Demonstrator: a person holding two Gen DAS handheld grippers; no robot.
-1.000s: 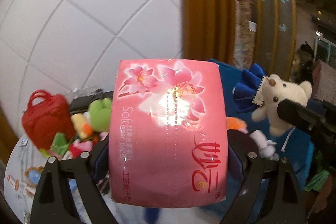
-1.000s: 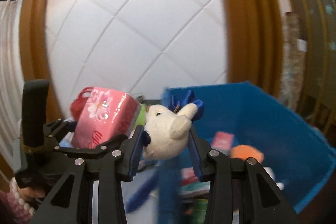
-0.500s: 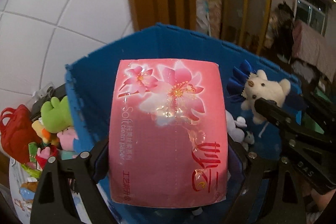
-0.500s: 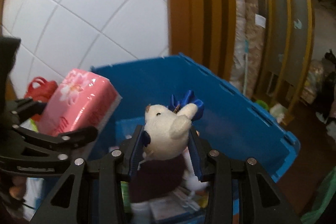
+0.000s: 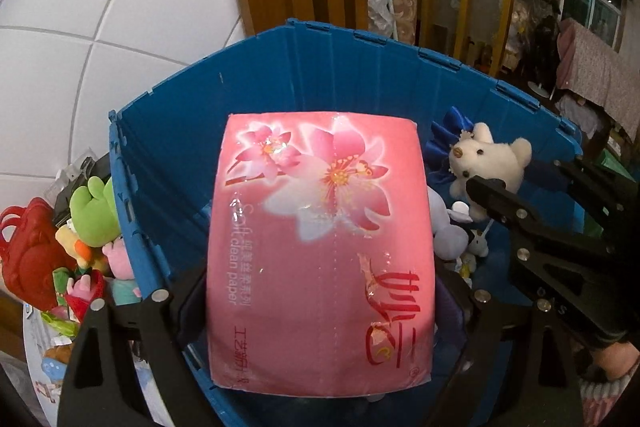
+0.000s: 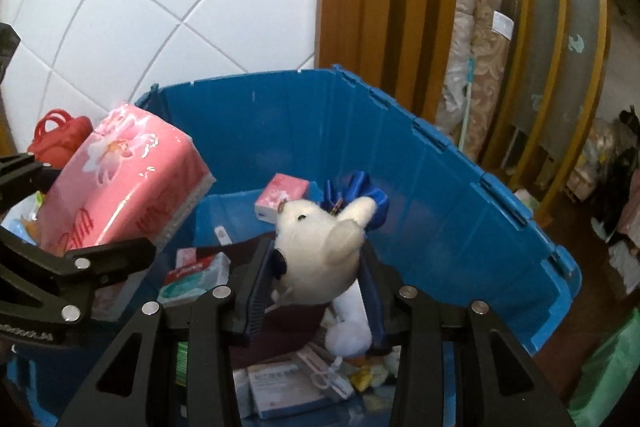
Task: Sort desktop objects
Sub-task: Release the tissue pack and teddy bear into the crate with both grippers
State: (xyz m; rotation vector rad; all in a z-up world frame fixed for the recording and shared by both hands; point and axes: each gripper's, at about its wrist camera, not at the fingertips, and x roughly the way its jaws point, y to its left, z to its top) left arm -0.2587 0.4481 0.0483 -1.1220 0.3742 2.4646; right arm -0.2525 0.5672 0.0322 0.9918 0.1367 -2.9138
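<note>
The tissue pack sits between the 2 fingers of the left gripper, above the open crate. To its right, the plush bear sits between the fingers of the right gripper, also over the crate. In the right wrist view, small boxes and a small packet lie on the crate floor under the bear. Left of the crate, outside its wall, a heap of soft toys lies, with a handbag at its far left. A tiled wall stands behind the crate.
</note>
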